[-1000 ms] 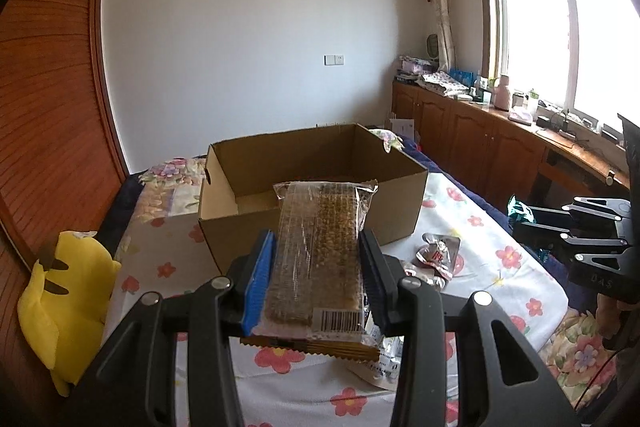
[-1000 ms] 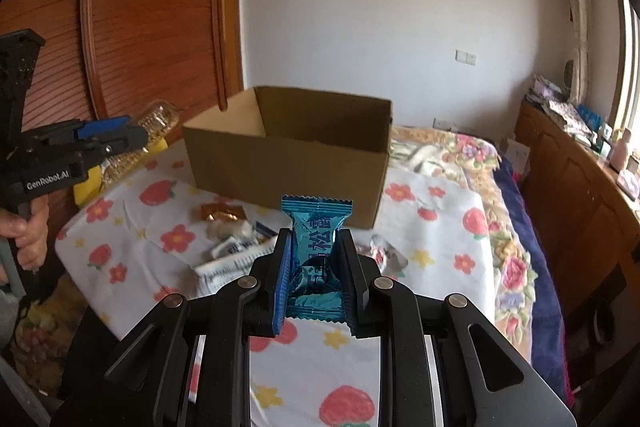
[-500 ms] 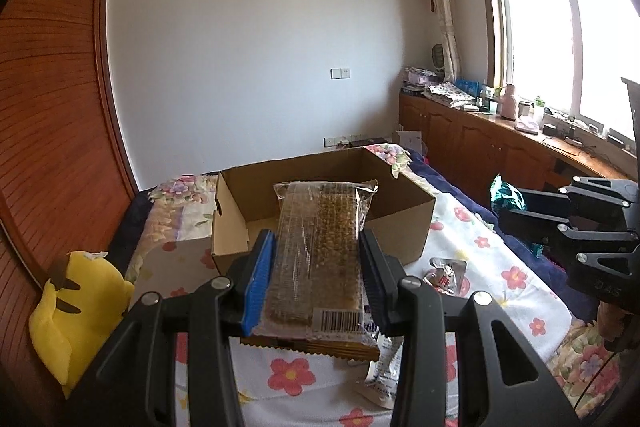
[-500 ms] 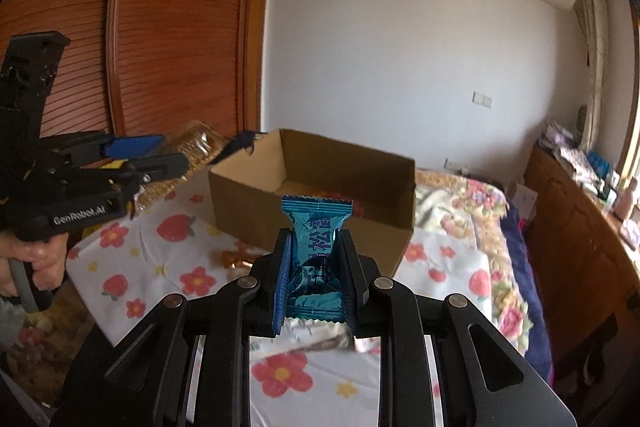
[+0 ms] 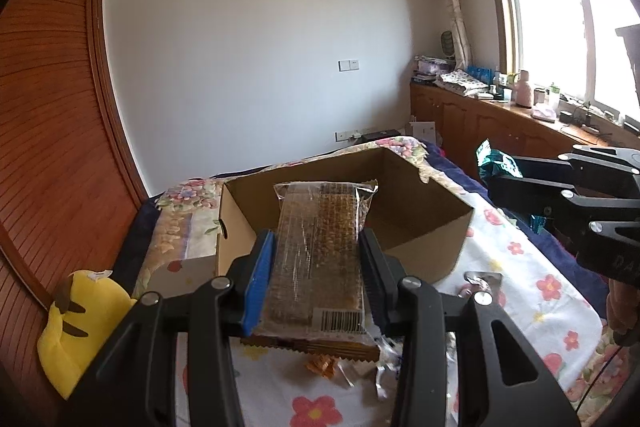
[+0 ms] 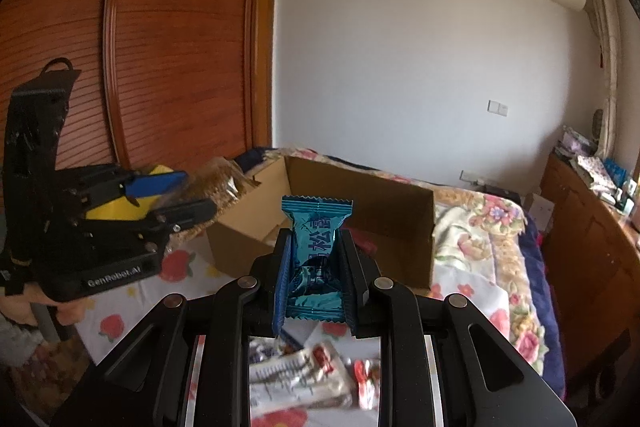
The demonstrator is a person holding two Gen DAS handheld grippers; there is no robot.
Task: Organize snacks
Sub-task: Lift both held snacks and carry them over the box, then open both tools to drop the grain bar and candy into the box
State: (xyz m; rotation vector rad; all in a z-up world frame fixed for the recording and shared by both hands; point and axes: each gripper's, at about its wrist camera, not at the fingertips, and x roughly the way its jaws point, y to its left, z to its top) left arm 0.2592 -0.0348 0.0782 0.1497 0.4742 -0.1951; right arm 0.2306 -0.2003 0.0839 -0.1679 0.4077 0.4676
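An open cardboard box [image 5: 424,239] stands on the flowered bed cover; it also shows in the right wrist view [image 6: 400,211]. My left gripper [image 5: 316,247] is shut on a clear-wrapped brown cereal bar [image 5: 320,239], held just before the box's near wall. My right gripper [image 6: 316,251] is shut on a blue snack packet [image 6: 316,239], in front of the box's near wall. From the right wrist view the left gripper [image 6: 176,195] is at the left with its bar [image 6: 212,183]. From the left wrist view the right gripper [image 5: 500,171] is at the right.
Loose snack packets lie on the bed cover below the grippers [image 6: 300,379] and beside the box [image 5: 480,283]. A yellow plush toy [image 5: 76,323] lies at the left. A wooden wardrobe [image 6: 160,47] stands on the left, and a wooden cabinet [image 5: 480,123] under the window.
Both grippers have risen and moved towards the box with their snacks still held. The box now looks lower and nearer in both views.
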